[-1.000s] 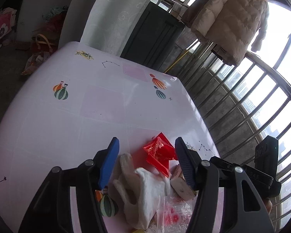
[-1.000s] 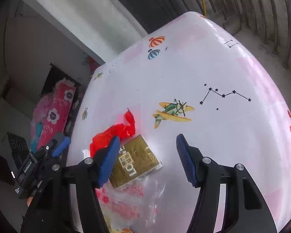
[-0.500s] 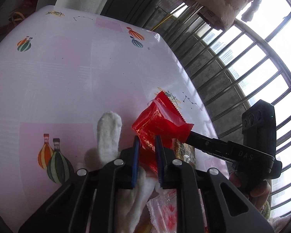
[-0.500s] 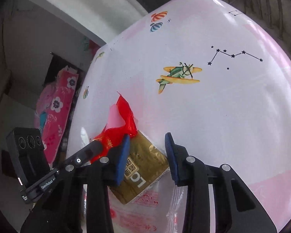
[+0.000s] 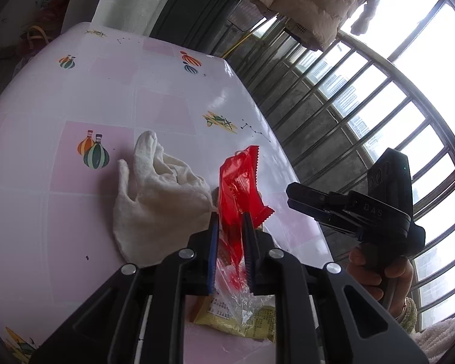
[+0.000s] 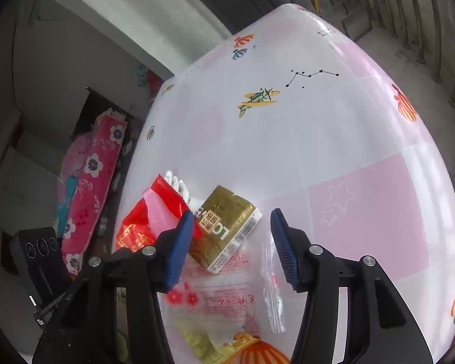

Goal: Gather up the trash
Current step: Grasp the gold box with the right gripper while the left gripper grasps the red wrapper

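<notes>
On the pink-and-white table (image 5: 75,91) lies a heap of trash. My left gripper (image 5: 230,218) has its pads on a red wrapper (image 5: 239,182), which stands up from between them; its jaws are opening slightly. A white glove (image 5: 154,200) lies just left of it, and a clear bag (image 5: 236,297) and a yellow packet (image 5: 251,321) lie below. My right gripper (image 6: 232,214) hovers with its jaws opening over a gold packet (image 6: 224,221) and touches nothing. The red wrapper (image 6: 154,212) shows to its left. A clear zip bag (image 6: 273,288) and a printed clear wrapper (image 6: 218,294) lie under it.
A metal window railing (image 5: 348,106) runs along the table's right side, with a padded coat (image 5: 312,0) hung above it. A person's hand (image 5: 376,270) holds the right gripper (image 5: 289,195). A pink floral bag (image 6: 88,176) lies on the floor beyond the table's left edge.
My left gripper closed on the red wrapper and drew it up and back from the heap. My right gripper narrowed over the gold packet, then widened and pulled back.
</notes>
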A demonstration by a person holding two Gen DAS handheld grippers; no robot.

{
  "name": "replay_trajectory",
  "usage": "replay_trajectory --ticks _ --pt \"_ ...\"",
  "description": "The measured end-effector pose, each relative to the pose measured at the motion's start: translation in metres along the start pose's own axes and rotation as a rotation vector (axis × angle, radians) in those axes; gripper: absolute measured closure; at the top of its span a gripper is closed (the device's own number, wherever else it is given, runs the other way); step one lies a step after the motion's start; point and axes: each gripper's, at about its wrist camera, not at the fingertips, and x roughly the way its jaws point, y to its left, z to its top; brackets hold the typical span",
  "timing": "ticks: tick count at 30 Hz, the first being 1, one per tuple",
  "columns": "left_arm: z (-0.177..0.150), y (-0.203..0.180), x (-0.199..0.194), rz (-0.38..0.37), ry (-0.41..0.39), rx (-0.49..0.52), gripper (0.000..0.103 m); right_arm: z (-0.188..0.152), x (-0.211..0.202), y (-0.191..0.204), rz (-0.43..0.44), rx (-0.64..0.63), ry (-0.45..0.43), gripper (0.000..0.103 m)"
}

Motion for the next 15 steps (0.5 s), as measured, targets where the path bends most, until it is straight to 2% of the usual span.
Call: replay_trajectory --ticks 4,8,12,15 --pt "0.001 0.01 -0.01 0.047 -0.032 -0.025 0.082 -0.012 0.001 0.002 0.017 0.035 0.035 0.045" --pt "0.002 0.016 -0.018 0.052 -0.047 -0.043 0.081 -0.013 0.018 0.004 0.041 0.105 0.059 0.045" --pt "0.007 0.016 -0.012 0.054 -0.028 -0.037 0.062 -0.007 0.035 0.0 0.059 0.172 0.095 0.045" --pt "0.009 0.022 0.002 0.043 0.016 -0.076 0.059 -0.002 0.046 -0.006 0.071 0.225 0.12 0.045"
